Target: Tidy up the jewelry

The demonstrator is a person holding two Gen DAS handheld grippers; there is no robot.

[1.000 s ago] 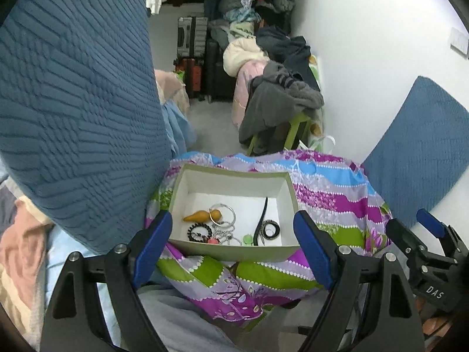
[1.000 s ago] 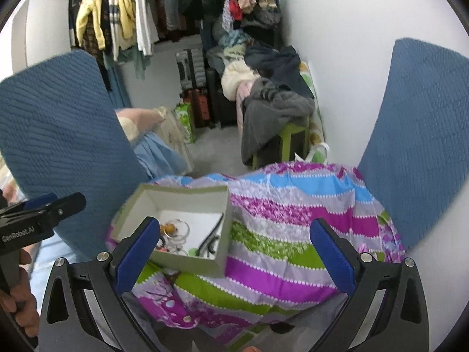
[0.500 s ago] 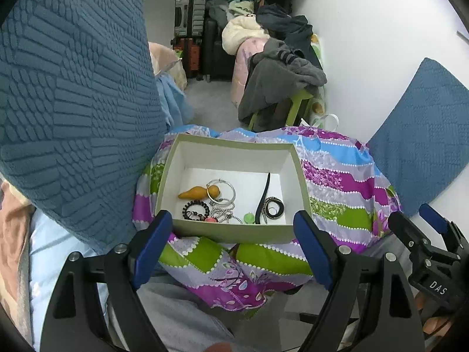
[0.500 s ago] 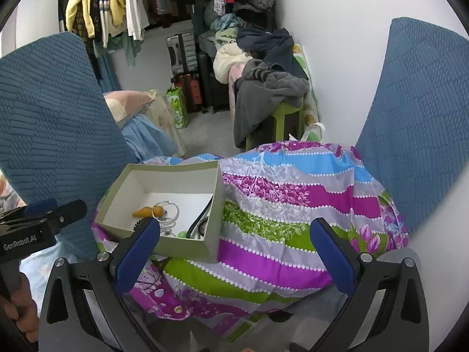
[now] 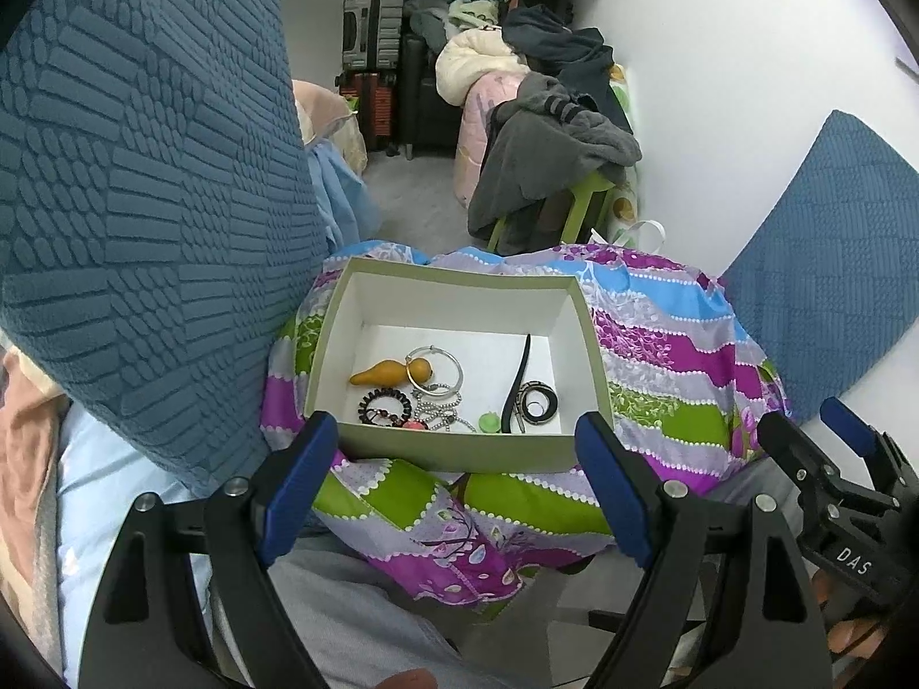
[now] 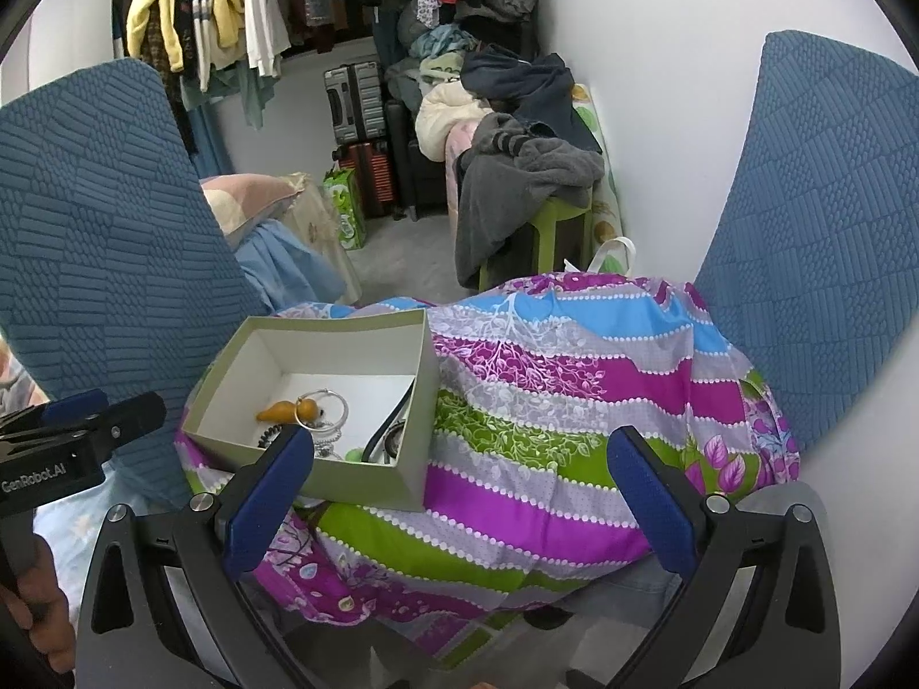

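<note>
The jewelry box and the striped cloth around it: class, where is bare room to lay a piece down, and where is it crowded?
Free: the back of the box floor, between its far wall and the silver bangle; also the striped cloth right of the box, up to the blue cushion. Crowded: the box's front, where the beaded bracelet, chain and black ring cluster.

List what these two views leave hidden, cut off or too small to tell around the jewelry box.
- Right wrist view: the box's near wall and the left finger of the right hand-held gripper hide the front jewelry.
- Left wrist view: the chain is a tangle, links too small to trace.
- Left wrist view: the pink piece is cut off by the near wall.
- Both views: what lies under the cloth is hidden.
</note>
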